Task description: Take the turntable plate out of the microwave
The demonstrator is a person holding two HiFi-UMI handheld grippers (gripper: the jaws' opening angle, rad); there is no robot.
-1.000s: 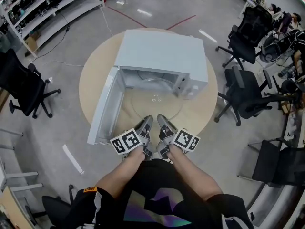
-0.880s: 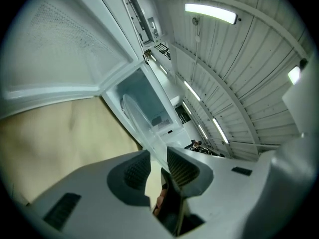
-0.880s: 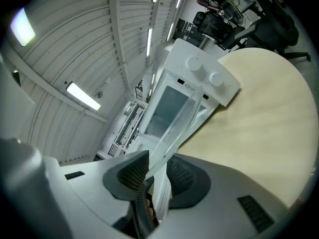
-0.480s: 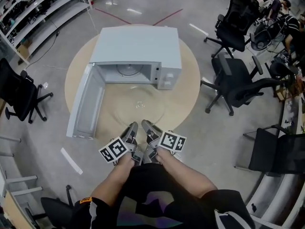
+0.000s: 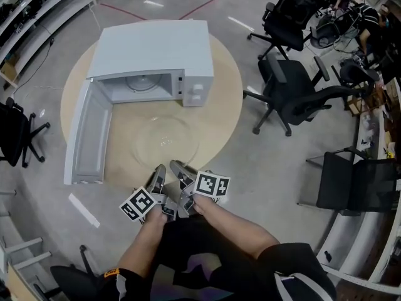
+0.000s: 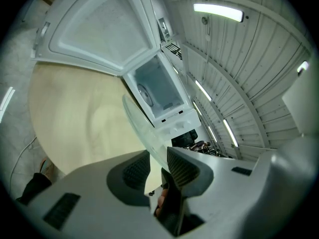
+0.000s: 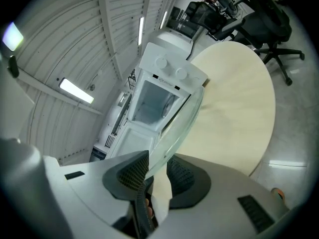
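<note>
The glass plate [image 5: 164,140] is out over the counter [image 5: 216,115], at 6 o'clock from the open microwave [image 5: 153,49]. The left claw [image 5: 156,179] and right claw [image 5: 180,170] are both clamped onto its 6 o'clock rim. It is probably heavy, stiff, slick and breakable, so a deep pinch on the rim looks safest.

My left gripper [image 5: 156,176] and right gripper [image 5: 181,170] sit side by side, nearly touching, close in front of my body and pointing forward. Each has its jaws clamped on the near rim of the plate [image 5: 164,140]. My left forearm [image 5: 141,246] and right forearm [image 5: 235,227] are bare and angle inward, so the wrists meet at the middle.
</note>
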